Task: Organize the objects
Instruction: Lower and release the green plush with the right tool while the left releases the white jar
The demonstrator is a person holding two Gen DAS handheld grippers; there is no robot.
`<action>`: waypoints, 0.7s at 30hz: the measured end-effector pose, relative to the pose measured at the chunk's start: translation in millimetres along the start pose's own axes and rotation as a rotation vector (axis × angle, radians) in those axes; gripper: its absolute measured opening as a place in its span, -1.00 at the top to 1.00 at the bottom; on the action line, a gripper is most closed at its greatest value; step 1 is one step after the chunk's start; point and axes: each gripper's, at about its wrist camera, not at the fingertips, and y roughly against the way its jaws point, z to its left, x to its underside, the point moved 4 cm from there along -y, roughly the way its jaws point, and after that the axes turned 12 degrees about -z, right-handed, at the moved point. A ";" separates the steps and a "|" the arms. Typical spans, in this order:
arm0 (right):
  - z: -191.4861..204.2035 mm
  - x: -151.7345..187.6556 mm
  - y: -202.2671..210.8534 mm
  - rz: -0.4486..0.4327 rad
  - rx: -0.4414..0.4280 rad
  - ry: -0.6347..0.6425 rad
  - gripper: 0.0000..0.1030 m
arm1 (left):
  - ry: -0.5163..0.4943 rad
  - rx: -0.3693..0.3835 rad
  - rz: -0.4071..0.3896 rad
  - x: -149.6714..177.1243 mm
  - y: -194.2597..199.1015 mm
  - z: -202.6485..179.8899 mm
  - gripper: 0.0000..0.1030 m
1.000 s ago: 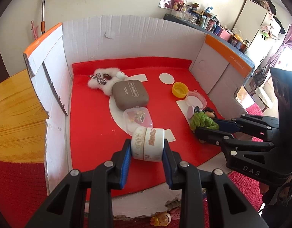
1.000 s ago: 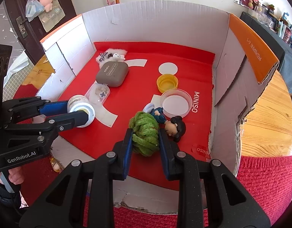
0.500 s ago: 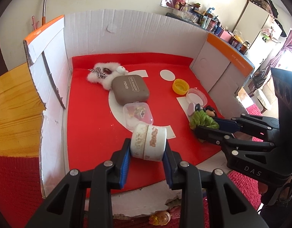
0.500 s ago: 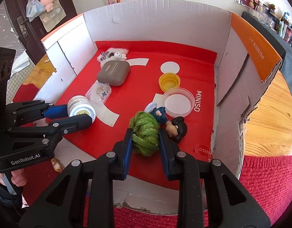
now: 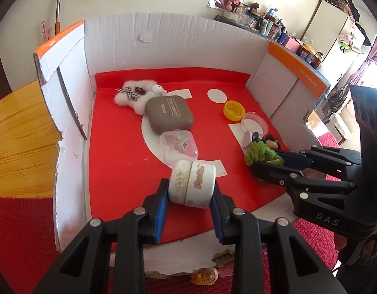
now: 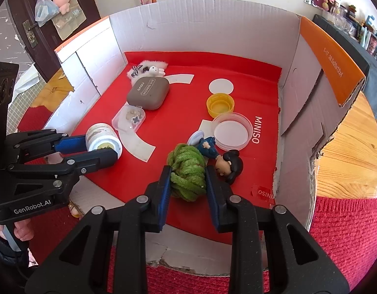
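Observation:
My left gripper (image 5: pixel 191 191) is shut on a white round jar (image 5: pixel 192 183), held on its side just above the red mat (image 5: pixel 119 161) near the box's front edge; the jar also shows in the right wrist view (image 6: pixel 103 140). My right gripper (image 6: pixel 187 183) is shut on a green yarn ball (image 6: pixel 187 171), which also shows in the left wrist view (image 5: pixel 260 153). A small doll figure (image 6: pixel 220 158) lies right beside the yarn ball.
On the mat lie a grey case (image 5: pixel 170 117), a clear small box (image 5: pixel 179 144), a white fluffy toy (image 5: pixel 137 94), a yellow cap (image 5: pixel 233 110) and a clear round lid (image 6: pixel 232 131). White cardboard walls (image 5: pixel 164 41) enclose the mat on three sides.
My left gripper has tilted and shifted a little with the jar, which now leans to one side. The right gripper and the yarn ball have barely moved.

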 end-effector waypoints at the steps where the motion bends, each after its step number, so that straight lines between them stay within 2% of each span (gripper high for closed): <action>1: -0.1 -0.3 -0.1 0.000 -0.002 -0.002 0.49 | -0.001 0.002 -0.001 -0.2 0.2 -1.0 0.29; 4: 0.2 -0.4 1.0 -0.002 -0.008 -0.006 0.48 | -0.005 -0.003 -0.010 -1.1 1.4 -2.3 0.17; 10: 2.9 0.2 2.0 -0.002 -0.016 -0.002 0.37 | -0.005 -0.011 -0.026 -3.6 6.1 -1.4 0.14; 13: 6.8 0.3 3.0 -0.006 -0.026 0.004 0.06 | -0.003 -0.016 -0.038 -4.5 10.1 -0.4 0.05; 14: 8.8 0.2 3.3 -0.008 -0.025 0.010 0.02 | -0.004 -0.018 -0.043 -4.7 11.8 -0.2 0.05; 21: 10.2 0.2 8.8 -0.020 -0.015 0.012 0.01 | -0.006 -0.022 -0.064 -5.6 20.9 -0.9 0.05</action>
